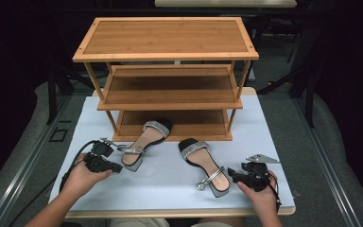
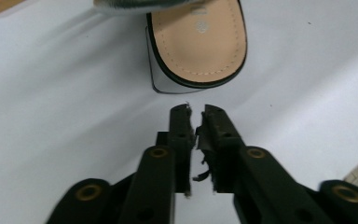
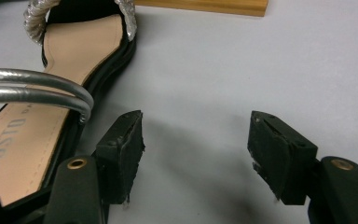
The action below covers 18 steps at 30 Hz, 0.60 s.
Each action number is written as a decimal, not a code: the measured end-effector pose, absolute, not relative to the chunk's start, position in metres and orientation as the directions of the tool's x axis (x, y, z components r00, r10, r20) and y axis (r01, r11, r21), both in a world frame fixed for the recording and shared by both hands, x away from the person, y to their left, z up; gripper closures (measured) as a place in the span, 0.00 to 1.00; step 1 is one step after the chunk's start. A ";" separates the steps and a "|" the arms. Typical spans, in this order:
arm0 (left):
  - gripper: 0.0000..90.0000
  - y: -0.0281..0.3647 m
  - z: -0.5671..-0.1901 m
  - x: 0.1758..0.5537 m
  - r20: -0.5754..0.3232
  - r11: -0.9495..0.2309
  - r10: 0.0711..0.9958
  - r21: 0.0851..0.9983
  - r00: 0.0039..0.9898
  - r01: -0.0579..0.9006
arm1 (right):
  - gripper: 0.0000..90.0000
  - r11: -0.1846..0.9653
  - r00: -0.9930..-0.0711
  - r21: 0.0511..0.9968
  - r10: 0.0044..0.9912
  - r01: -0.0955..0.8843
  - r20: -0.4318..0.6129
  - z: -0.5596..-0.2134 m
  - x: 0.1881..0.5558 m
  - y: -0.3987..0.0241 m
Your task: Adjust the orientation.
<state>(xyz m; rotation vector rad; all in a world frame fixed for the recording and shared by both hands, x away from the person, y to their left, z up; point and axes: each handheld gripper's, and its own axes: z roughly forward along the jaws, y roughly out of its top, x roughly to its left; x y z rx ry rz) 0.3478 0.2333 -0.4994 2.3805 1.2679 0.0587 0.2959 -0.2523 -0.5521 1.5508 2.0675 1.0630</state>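
Observation:
Two black sandals with silver straps lie on the white table. The left sandal (image 1: 144, 142) has its toe on the bottom shelf of the rack, and its heel (image 2: 198, 42) lies just beyond my left gripper (image 2: 196, 112). That gripper (image 1: 118, 166) is shut with nothing between its jaws. The right sandal (image 1: 203, 163) lies in the middle, heel toward the front. My right gripper (image 1: 230, 176) stands open beside that heel. In the right gripper view the sandal (image 3: 74, 60) and its silver ankle strap (image 3: 37, 88) lie left of the open gripper (image 3: 196, 135).
A three-tier bamboo shoe rack (image 1: 170, 75) stands at the back of the white table top (image 1: 260, 127); its base (image 3: 205, 5) shows beyond the right sandal. The table's wooden front edge (image 1: 179, 213) runs near the person's forearms.

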 end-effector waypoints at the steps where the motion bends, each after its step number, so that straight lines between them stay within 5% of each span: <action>1: 0.95 0.233 -0.502 0.348 -0.166 -0.474 0.803 0.403 0.572 0.783 | 0.39 0.121 -0.345 0.734 0.925 0.669 0.162 -0.552 0.296 -0.253; 18: 1.00 0.227 -0.504 0.356 -0.197 -0.453 0.806 0.403 0.559 0.795 | 0.39 0.129 -0.352 0.727 0.922 0.674 0.163 -0.555 0.297 -0.251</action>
